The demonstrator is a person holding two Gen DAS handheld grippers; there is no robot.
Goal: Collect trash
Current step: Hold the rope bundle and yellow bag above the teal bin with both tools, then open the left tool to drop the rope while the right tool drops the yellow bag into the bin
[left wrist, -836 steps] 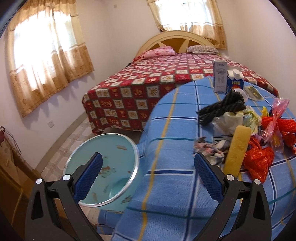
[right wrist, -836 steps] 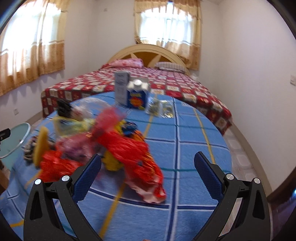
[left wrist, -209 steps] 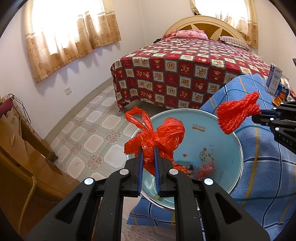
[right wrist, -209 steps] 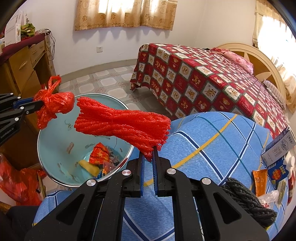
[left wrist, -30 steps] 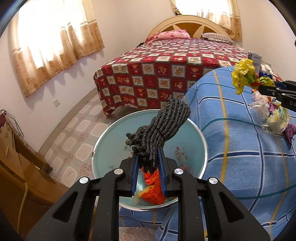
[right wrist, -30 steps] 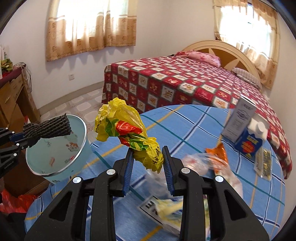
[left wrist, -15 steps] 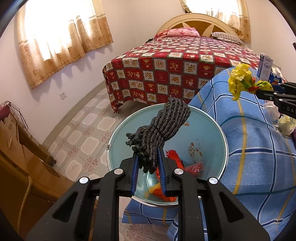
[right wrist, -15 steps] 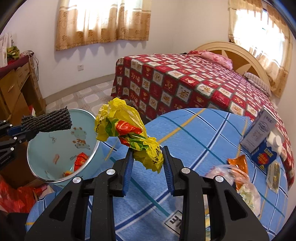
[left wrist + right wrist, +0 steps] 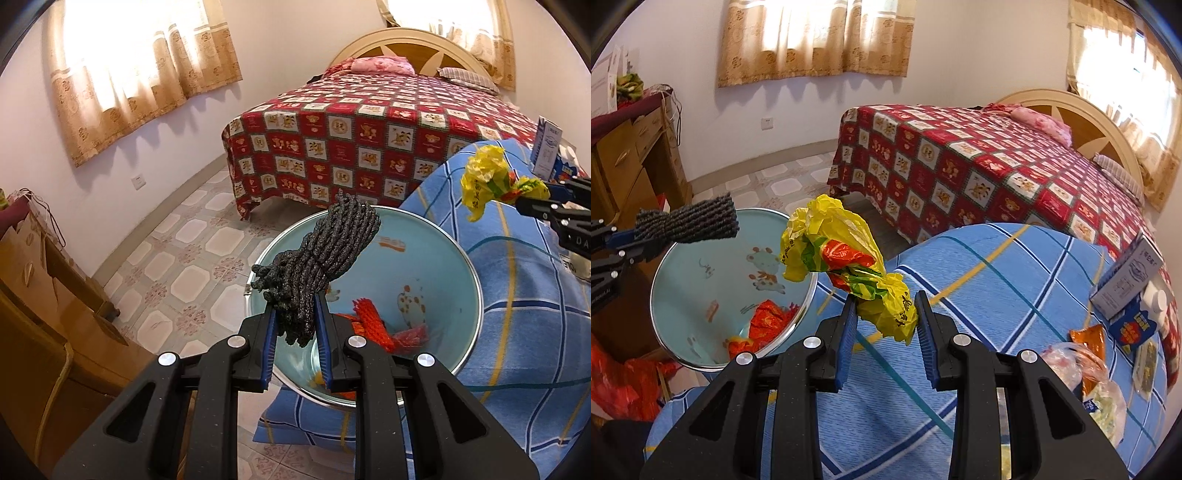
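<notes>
A bundle of dark grey cord (image 9: 325, 258) hangs above the pale blue bin (image 9: 424, 236) at frame centre, pinched between the blue pads of the left gripper (image 9: 295, 343). The right gripper (image 9: 886, 332), jaws clamped on a crumpled yellow plastic bag (image 9: 846, 266), tilts downward over the blue checked tablecloth (image 9: 997, 295), with the bin at the frame's left. Released here, the light bag would likely drop on the cloth short of the rim; the cord's loose strands might snag on the pads. Red scraps (image 9: 768, 317) already lie inside; more litter (image 9: 1086, 369) waits at lower right.
</notes>
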